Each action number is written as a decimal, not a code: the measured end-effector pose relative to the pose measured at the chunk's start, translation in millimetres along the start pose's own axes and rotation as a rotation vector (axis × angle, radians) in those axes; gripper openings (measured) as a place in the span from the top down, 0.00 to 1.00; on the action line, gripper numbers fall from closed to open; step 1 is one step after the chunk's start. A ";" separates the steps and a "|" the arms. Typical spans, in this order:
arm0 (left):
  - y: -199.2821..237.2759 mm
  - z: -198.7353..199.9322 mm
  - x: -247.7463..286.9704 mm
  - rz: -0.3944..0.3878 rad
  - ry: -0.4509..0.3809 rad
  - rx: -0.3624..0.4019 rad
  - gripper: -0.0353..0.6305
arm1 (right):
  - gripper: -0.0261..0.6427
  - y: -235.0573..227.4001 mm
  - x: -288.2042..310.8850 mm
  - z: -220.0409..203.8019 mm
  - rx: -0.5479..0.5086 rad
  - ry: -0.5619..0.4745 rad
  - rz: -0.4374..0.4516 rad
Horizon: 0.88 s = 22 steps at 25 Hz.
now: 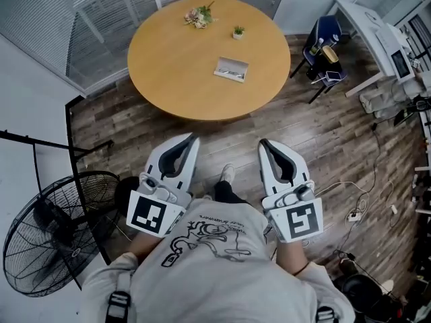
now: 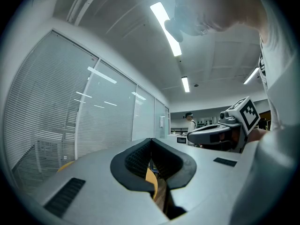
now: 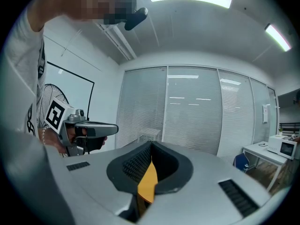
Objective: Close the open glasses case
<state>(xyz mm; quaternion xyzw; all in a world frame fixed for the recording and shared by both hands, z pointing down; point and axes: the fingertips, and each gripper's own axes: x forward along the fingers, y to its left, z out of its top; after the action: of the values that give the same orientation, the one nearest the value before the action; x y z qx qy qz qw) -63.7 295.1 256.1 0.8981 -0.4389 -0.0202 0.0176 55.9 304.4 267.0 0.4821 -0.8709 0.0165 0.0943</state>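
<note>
The person stands back from the round table [image 1: 175, 79], well apart from it, with both grippers held up close against the chest. The left gripper [image 1: 189, 143] has its jaws pressed together at the tips with nothing between them; in the left gripper view only a thin sliver of table and floor shows through lower down between the black pads [image 2: 136, 161]. The right gripper [image 1: 267, 147] is the same, jaws brought together and empty, a wedge of yellow tabletop showing through the slit in its own view. Both point towards the table, side by side and apart from each other.

The case [image 1: 231, 68] lies on the table's far right part, grey and flat, seemingly lying open, touched by neither gripper. Beyond it sit flowers [image 1: 199, 17] and a small plant [image 1: 238, 31]. A fan [image 1: 54, 231] stands on the floor at the person's left, a blue chair [image 1: 324, 42] to the right of the table
</note>
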 end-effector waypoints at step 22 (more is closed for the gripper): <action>21.7 -1.3 115.7 0.040 0.014 0.004 0.91 | 0.95 -99.5 64.0 9.3 0.006 -0.032 0.064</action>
<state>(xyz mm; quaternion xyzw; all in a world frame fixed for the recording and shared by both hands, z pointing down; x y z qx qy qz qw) -9.7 190.5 256.0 0.8893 -0.4567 -0.0126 0.0194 105.3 196.5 263.3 0.4545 -0.8872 0.0144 0.0784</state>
